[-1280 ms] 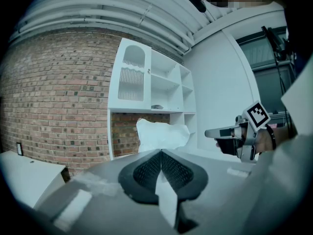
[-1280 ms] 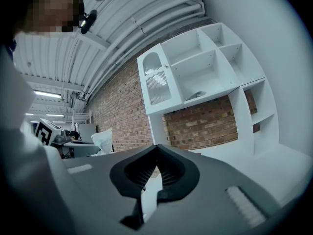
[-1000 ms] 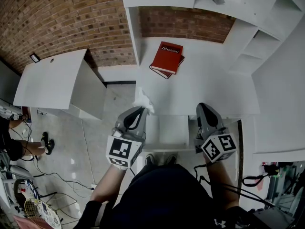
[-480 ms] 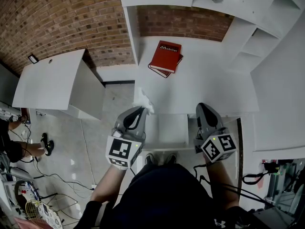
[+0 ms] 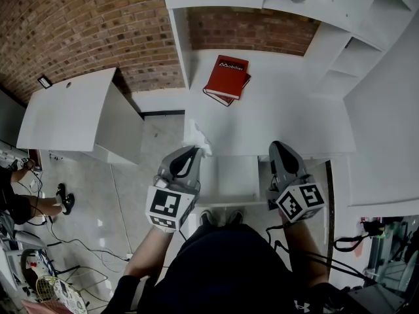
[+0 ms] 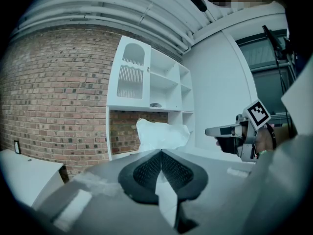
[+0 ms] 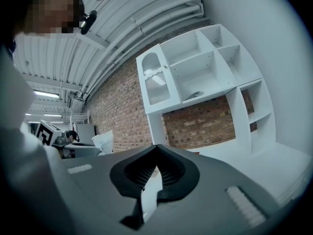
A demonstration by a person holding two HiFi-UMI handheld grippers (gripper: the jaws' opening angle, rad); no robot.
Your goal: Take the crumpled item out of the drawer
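The left gripper [image 5: 195, 150] is holding its jaws pressed together, pinching a crumpled white item [image 5: 198, 139] by its lower edge. In the left gripper view the crumpled white item [image 6: 162, 133] is standing up just beyond the meeting jaw tips of the left gripper [image 6: 160, 152]. Seen from the head view, it is hanging clear of the drawer [image 5: 229, 178], at about 10 o'clock from it, over the near left corner of the white desk [image 5: 288, 120].

The right gripper [image 5: 276, 146] is hovering at the drawer's 3 o'clock side, pointing toward 12 o'clock. In its own view the right gripper [image 7: 156, 147] is showing its jaw tips touching, with nothing between them.

The drawer is standing pulled open between the two grippers. A red book [image 5: 228, 77] is lying on a second one at 12 o'clock on the desk, well apart from both grippers. A white cabinet [image 5: 72, 110] is standing at 9 o'clock, beside the desk.
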